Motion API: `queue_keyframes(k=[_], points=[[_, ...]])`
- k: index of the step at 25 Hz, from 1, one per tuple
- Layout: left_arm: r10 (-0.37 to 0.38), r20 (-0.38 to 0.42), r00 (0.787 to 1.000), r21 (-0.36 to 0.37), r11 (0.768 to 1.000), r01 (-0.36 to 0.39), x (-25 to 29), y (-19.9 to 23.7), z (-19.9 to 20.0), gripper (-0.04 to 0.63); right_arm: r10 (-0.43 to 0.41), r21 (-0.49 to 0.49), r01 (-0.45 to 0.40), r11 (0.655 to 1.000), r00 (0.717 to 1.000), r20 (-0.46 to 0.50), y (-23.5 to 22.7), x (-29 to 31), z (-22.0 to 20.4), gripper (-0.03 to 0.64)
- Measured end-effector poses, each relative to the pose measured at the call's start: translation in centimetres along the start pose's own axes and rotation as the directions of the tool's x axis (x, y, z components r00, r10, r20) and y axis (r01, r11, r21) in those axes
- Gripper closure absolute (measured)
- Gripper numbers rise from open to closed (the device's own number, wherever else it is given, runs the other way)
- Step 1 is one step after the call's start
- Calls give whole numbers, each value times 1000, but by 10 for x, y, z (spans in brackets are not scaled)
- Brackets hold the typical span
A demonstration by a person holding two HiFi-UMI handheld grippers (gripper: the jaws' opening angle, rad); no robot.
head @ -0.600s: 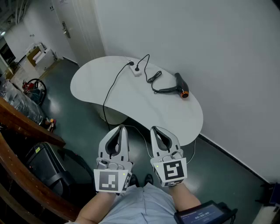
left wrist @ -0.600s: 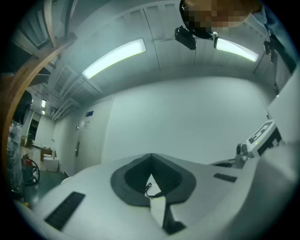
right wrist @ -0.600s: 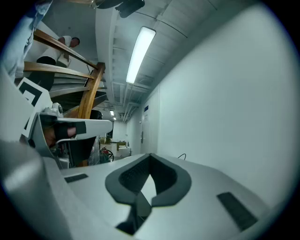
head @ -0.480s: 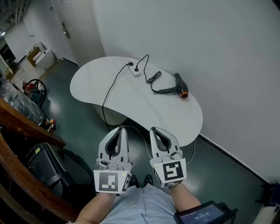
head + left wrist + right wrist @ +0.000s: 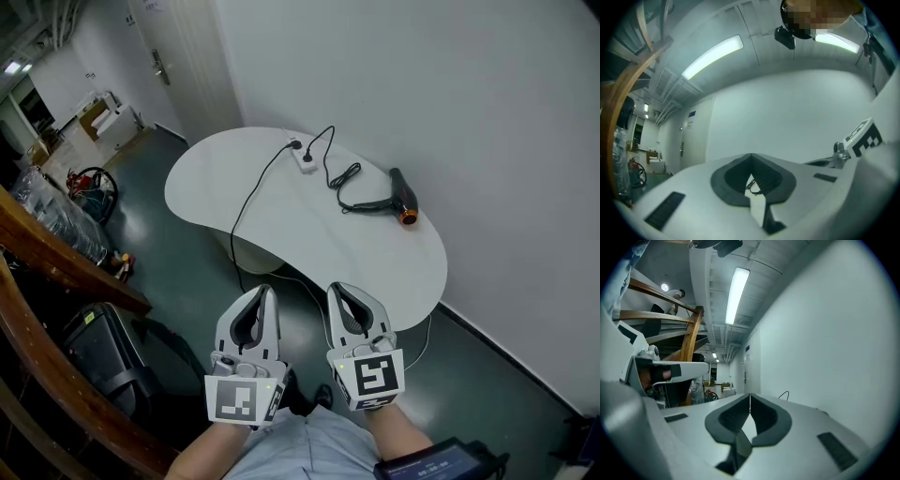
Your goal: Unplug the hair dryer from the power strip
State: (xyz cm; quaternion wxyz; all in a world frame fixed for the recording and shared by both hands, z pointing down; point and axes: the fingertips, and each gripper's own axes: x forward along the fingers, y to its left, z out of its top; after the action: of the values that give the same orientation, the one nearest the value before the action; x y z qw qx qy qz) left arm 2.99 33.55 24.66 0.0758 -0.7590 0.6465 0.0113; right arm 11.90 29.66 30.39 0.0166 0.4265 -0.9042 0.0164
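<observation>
A black hair dryer [image 5: 402, 198] with an orange nozzle lies on the white table [image 5: 281, 225] near the wall. Its coiled black cord [image 5: 345, 178] runs to a plug in the white power strip [image 5: 305, 159] at the table's far side. My left gripper [image 5: 266, 292] and right gripper [image 5: 335, 288] hover side by side in front of the table's near edge, well short of the strip. Both are shut with nothing between the jaws, as the left gripper view [image 5: 751, 156] and right gripper view [image 5: 750, 395] also show. A bit of cord [image 5: 752, 186] shows through the left jaws' gap.
The strip's own black lead [image 5: 248, 192] runs across the table and drops off its near edge to the floor. A wooden rail [image 5: 66, 267] and a black case [image 5: 94, 352] stand at the left. A white wall backs the table, with a door [image 5: 183, 56] at the far left.
The head view has shifted, so the table and dryer sit a little lower and further right in the picture. Both grippers stay shut and side by side.
</observation>
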Motion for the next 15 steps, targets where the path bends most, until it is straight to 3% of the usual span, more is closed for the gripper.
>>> queue_keyframes(k=[9,15], points=[[17,-22,1000,-32,999,-18,27,32,-25,597,9,-14,-10,1000,999,-32,-2,49,-10,615],[-30,-18,999,-53,998,29,84,71,-38,597,-17,-25,15,1000,997,-75,-16,121,-17,615]])
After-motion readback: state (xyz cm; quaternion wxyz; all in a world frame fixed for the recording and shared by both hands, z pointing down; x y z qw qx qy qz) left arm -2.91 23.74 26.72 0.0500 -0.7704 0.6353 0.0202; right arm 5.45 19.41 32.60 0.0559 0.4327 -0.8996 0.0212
